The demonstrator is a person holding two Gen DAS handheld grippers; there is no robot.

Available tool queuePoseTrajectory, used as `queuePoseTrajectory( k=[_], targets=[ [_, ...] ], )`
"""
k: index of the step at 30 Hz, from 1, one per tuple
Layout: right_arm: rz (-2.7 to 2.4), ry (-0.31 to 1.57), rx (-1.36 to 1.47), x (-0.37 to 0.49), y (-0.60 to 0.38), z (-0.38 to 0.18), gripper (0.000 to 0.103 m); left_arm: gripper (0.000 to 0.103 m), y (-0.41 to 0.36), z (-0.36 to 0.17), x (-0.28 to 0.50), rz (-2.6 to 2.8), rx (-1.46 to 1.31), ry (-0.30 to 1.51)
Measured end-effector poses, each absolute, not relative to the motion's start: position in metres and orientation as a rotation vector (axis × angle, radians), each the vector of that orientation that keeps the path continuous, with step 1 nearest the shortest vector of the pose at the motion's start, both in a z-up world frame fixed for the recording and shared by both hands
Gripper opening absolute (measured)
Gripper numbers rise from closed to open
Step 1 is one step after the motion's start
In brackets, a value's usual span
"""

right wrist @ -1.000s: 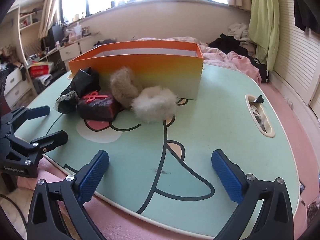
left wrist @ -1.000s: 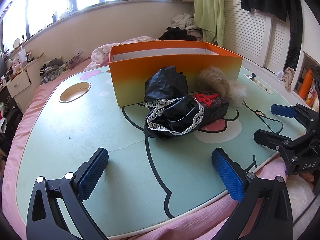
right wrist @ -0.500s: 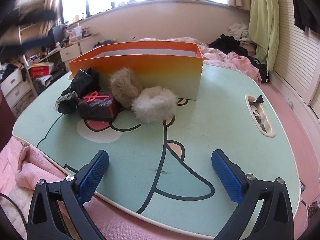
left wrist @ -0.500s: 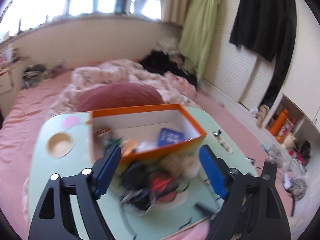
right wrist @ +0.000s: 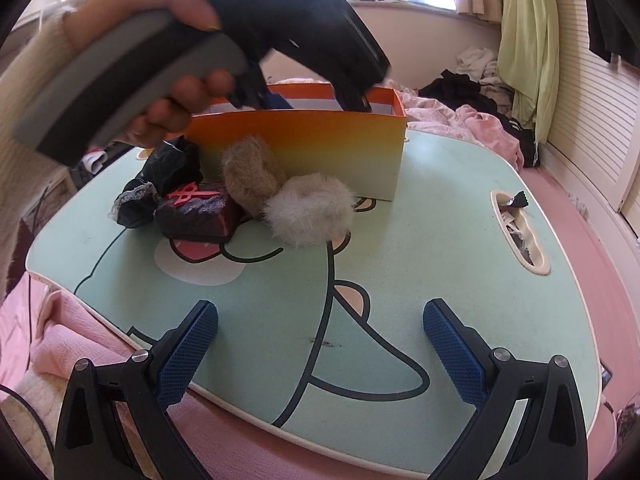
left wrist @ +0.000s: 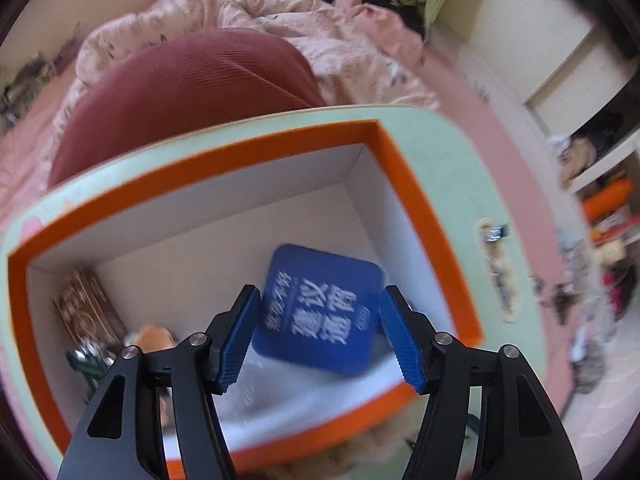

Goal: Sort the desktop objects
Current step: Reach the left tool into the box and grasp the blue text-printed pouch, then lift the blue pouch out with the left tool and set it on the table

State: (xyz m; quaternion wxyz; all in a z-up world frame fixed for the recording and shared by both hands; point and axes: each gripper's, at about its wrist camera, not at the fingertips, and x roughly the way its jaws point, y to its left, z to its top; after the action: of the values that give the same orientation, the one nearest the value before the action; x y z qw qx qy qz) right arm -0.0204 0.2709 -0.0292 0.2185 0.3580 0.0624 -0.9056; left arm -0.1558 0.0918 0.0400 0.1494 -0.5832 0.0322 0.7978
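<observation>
Blue packet (left wrist: pixel 320 312) lies flat, seemingly askew, in orange box (left wrist: pixel 256 148).

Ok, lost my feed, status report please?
Left gripper over orange box, jaws just been closing, nothing gripped. Right gripper open, empty above table. Blue packet boxed; fur pieces outside.

I see orange box (right wrist: pixel 304 148) open on the table, blue card (left wrist: pixel 320 312) tilted inside, brown packet (left wrist: pixel 86 308) at its 9 o'clock, black bundle (right wrist: pixel 160 184) and two fur puffs (right wrist: pixel 308 212) outside its front wall
</observation>
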Motion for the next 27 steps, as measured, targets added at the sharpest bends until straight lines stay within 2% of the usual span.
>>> queuePoseTrajectory(
  k=[1, 3, 4, 5, 8, 11, 16, 19, 23, 27],
  targets=[
    [-2.506, 0.173, 0.991, -0.02, 0.271, -0.029, 0.103, 0.064, 0.094, 0.037, -0.157, 2.284, -1.689, 0.118],
    [-2.505, 0.173, 0.991, -0.022, 0.269, -0.028, 0.103, 0.074, 0.096, 0.03, -0.159, 2.233, -1.707, 0.145],
    [-2.505, 0.173, 0.992, -0.022, 0.269, -0.028, 0.103, 0.074, 0.096, 0.029, -0.157, 2.235, -1.686, 0.17],
    [-2.504, 0.174, 0.992, -0.022, 0.269, -0.028, 0.103, 0.079, 0.094, 0.027, -0.157, 2.248, -1.683, 0.192],
    [-2.505, 0.173, 0.99, -0.022, 0.268, -0.027, 0.103, 0.077, 0.076, 0.026, -0.159, 2.278, -1.695, 0.11],
    [-2.505, 0.174, 0.991, -0.022, 0.268, -0.027, 0.103, 0.068, 0.059, 0.031, -0.163, 2.308, -1.695, 0.047],
    [-2.506, 0.174, 0.991, -0.022, 0.267, -0.027, 0.103, 0.067, 0.043, 0.035, -0.163, 2.331, -1.687, -0.014],
    [-2.505, 0.174, 0.991, -0.022, 0.267, -0.027, 0.103, 0.067, 0.027, 0.043, -0.159, 2.343, -1.64, -0.124],
    [-2.506, 0.174, 0.991, -0.022, 0.268, -0.027, 0.103, 0.067, 0.004, 0.086, -0.134, 2.404, -1.46, -0.235],
    [-2.506, 0.174, 0.991, -0.022, 0.268, -0.027, 0.103, 0.067, -0.006, 0.127, -0.091, 2.463, -1.261, -0.203]
  ],
)
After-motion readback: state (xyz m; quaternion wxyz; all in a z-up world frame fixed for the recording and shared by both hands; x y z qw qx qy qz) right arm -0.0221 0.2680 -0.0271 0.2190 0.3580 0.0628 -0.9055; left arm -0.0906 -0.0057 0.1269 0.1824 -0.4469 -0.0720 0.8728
